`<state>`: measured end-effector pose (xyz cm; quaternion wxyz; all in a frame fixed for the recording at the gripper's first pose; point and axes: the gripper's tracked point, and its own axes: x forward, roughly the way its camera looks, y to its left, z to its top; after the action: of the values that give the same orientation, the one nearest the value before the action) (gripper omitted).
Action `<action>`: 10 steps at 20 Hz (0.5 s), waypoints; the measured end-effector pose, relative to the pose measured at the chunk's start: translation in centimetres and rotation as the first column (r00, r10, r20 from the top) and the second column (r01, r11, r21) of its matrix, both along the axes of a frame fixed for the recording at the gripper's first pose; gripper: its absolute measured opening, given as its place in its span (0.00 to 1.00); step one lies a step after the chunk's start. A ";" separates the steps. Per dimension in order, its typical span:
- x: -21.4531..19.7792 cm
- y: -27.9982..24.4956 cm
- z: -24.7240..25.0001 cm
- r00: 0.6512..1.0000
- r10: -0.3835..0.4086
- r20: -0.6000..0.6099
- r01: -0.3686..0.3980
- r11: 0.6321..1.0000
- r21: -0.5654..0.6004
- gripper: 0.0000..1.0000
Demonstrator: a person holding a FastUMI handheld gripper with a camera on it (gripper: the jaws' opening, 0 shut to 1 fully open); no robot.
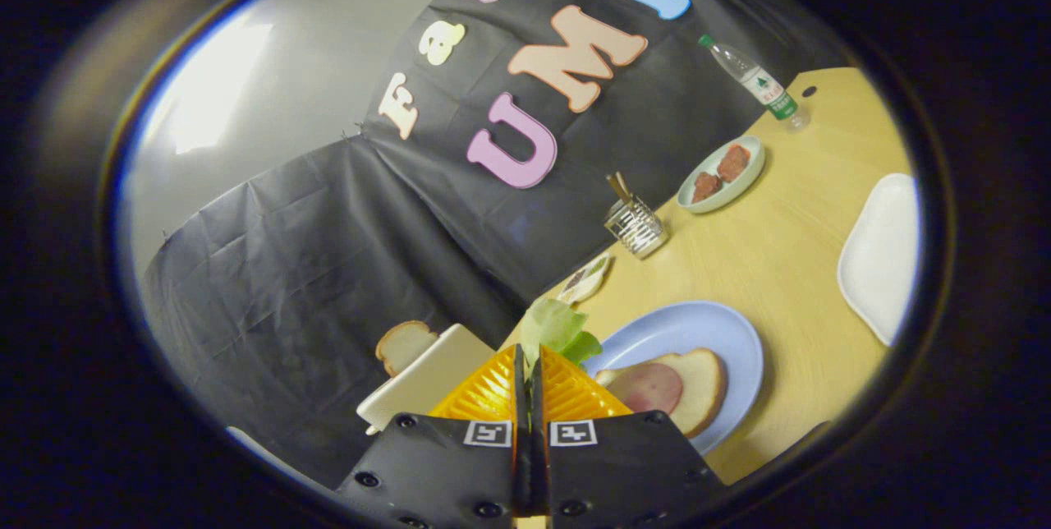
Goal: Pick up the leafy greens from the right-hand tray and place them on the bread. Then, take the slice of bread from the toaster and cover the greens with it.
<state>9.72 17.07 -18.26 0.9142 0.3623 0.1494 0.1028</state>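
Observation:
My gripper (pixel 528 365) is shut on the leafy greens (pixel 557 328), which stick out past the fingertips as pale and bright green leaves. The whole view is tilted. Just beyond and beside the fingers lies a blue plate (pixel 722 332) holding a slice of bread (pixel 694 385) topped with a round slice of ham (pixel 649 387). On the other side of the fingers stands a white toaster (pixel 423 385) with a slice of bread (pixel 404 344) sticking out of its slot.
On the wooden table (pixel 788 258) stand a white empty tray (pixel 883 254), a green plate with pieces of meat (pixel 722 173), a wire holder with sticks (pixel 635 225), a small packet (pixel 585 278) and a water bottle (pixel 751 79).

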 end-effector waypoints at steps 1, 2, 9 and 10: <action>0.1 -0.5 -0.8 1.000 -0.017 -0.024 0.016 1.000 -0.025 0.03; 0.2 -1.3 -1.5 0.998 -0.043 -0.041 0.040 0.997 -0.066 0.03; -0.5 -3.7 -3.4 0.987 -0.108 -0.115 0.070 0.953 -0.294 0.03; -0.6 -3.7 -3.8 0.987 -0.103 -0.126 0.060 0.949 -0.309 0.04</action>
<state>9.08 13.35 -22.02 0.9498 0.2294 0.2123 0.0151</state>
